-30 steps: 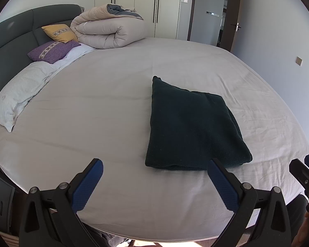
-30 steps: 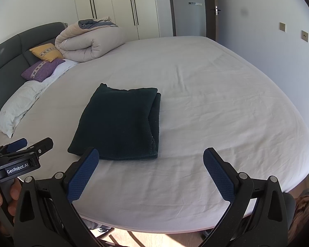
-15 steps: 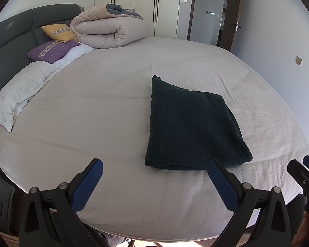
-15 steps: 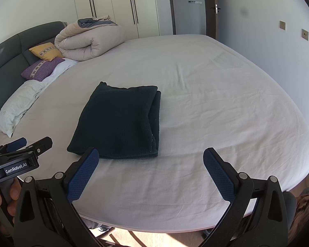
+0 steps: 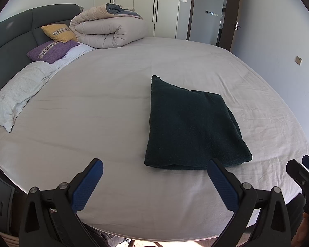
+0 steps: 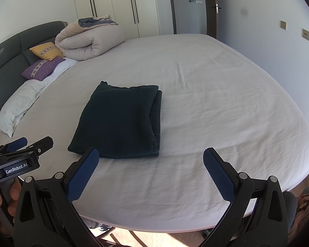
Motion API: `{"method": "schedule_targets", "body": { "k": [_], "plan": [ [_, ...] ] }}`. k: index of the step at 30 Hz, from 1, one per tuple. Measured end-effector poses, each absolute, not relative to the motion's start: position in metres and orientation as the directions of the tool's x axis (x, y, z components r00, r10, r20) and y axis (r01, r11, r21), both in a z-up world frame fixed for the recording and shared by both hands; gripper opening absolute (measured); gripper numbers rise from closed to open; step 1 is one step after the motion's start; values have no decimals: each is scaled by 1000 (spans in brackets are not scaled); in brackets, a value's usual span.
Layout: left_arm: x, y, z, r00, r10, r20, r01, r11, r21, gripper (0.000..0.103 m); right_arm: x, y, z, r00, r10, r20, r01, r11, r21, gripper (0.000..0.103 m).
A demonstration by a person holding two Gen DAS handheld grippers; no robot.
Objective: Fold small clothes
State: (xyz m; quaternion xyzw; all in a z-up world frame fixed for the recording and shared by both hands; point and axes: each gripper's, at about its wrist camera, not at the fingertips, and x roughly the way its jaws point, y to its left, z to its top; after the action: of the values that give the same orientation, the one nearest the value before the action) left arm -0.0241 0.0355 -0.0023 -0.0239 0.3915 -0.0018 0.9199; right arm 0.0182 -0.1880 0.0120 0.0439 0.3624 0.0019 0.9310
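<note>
Nearest in: left gripper (image 5: 154, 171) spread wide, blue pads (image 5: 86, 187) apart over the near edge of the bed (image 5: 113, 107), nothing between them. Right gripper (image 6: 150, 160) likewise spread wide and gripping nothing; its tips just peeking into the left view's lower right corner, mostly cut off. Left gripper's body visible at the left edge of the right view, fingers of the person's hand (image 6: 2, 197) wrapped round the handle, largely out of frame.

Just beyond the pads: folded dark green garment (image 5: 189, 127) lying flat on the white sheet, touching neither gripper. Near edge partly covered by a pad in each view. Layered edges showing along its right side (image 6: 157, 119); kind of garment hard to make out.

Further back, left: white pillow (image 5: 16, 94), purple cushion (image 5: 51, 49), yellow cushion (image 5: 58, 33) against the grey headboard (image 5: 8, 39). Rolled beige duvet (image 5: 107, 30) at the far end. Behind that, white wardrobe doors (image 5: 146, 6) and a doorway partly open (image 5: 212, 16), room beyond too dim to read.
</note>
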Motion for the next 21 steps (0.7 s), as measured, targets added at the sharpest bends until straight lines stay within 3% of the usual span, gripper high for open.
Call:
{"method": "schedule_targets", "body": {
  "k": [21],
  "plan": [
    [-23, 37, -6, 688, -26, -725, -8, 999, -44, 103, 26, -186, 7, 728, 41, -685, 22, 996, 83, 103]
  ]
}}
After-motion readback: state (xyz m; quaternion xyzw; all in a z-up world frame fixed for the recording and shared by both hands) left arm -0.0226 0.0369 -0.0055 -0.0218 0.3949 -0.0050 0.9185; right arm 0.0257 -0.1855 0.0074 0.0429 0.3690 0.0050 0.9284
